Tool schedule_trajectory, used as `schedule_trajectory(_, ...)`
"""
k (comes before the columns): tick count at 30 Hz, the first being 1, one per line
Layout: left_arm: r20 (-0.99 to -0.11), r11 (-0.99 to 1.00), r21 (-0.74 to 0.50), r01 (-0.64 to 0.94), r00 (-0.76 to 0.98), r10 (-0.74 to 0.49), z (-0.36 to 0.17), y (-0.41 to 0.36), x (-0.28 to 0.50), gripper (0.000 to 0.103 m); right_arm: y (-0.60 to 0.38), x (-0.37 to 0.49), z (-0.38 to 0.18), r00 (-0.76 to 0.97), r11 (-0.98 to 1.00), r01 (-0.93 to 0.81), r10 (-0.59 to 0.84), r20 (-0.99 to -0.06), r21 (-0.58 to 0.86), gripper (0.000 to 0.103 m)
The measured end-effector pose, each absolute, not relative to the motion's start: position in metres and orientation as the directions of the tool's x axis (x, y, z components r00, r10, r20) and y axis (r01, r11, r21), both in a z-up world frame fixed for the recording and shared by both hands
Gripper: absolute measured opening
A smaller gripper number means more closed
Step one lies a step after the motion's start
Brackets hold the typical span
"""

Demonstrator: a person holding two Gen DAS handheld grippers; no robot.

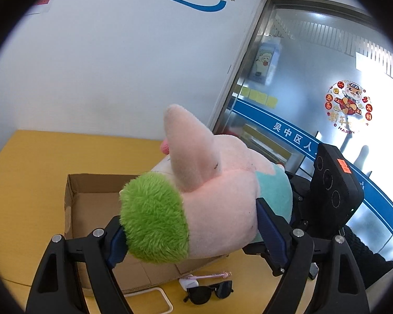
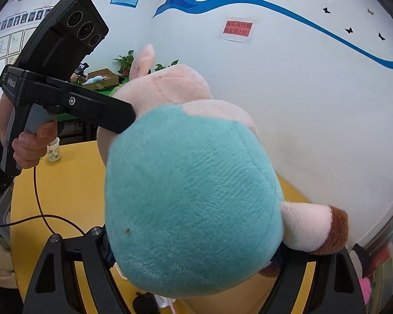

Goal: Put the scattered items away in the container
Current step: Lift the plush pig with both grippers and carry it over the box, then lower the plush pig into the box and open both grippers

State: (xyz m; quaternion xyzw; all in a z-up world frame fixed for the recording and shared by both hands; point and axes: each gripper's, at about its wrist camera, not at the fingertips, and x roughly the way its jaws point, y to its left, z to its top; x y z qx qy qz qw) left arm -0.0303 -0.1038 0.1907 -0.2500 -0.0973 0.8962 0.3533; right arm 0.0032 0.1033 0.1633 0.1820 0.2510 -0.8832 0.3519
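Holding the plush pig [image 1: 217, 196] from two ends, I see both my grippers clamped on it, above the yellow table [image 1: 26, 183]. My left gripper [image 1: 191, 233] has its blue pads [image 1: 268, 225] pressed into the pink body, one just beside the green furry patch [image 1: 152, 217], the other near the teal part. Its jaws stand wide because the toy is fat. My right gripper [image 2: 196, 256] grasps the teal rear end [image 2: 191, 201] of the same pig; the pads are mostly hidden behind the plush, but the toy fills the whole space between the jaws. One pink leg with brown foot [image 2: 335, 233] sticks out to the right.

In the left wrist view the open cardboard box [image 1: 91, 204] lies on the table under and behind the pig. Near its front wall lie black sunglasses [image 1: 209, 291], a thin pink stick-like item [image 1: 212, 276] and a white frame [image 1: 165, 301], all outside the box.

In the right wrist view a hand [image 2: 31, 144] grips the handle of the left gripper, and a small paper cup [image 2: 53, 150] stands on the table behind it.
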Motion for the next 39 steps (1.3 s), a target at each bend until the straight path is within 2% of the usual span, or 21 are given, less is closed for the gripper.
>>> schedule_trajectory(10, -0.363, -0.767, -0.320, -0.556, -0.676, 0.642, 0.222, -0.112, -0.109, 0.084, 0.099, -0.107, 0.191, -0.673, -0.602, 0.730, -0.552, -0.492, -0.324, 0.087)
schedule_trajectory(16, -0.389, -0.780, -0.342, -0.524, -0.676, 0.625, 0.207, -0.113, -0.164, 0.084, 0.095, -0.167, 0.181, -0.652, -0.596, 0.745, -0.554, -0.518, -0.300, 0.087)
schedule_trajectory(22, -0.456, -0.795, -0.392, -0.462, -0.653, 0.604, 0.158, -0.118, -0.214, 0.084, 0.088, -0.219, 0.134, -0.617, -0.592, 0.763, -0.550, -0.562, -0.258, 0.086)
schedule_trajectory(30, -0.568, -0.789, -0.474, -0.390, -0.549, 0.613, 0.067, -0.121, -0.261, 0.084, 0.088, -0.262, 0.036, -0.548, -0.610, 0.776, -0.527, -0.649, -0.159, 0.086)
schedule_trajectory(39, -0.641, -0.815, -0.491, -0.309, -0.506, 0.578, 0.012, -0.115, -0.292, 0.084, 0.090, -0.295, -0.029, -0.523, -0.624, 0.769, -0.489, -0.698, -0.140, 0.086)
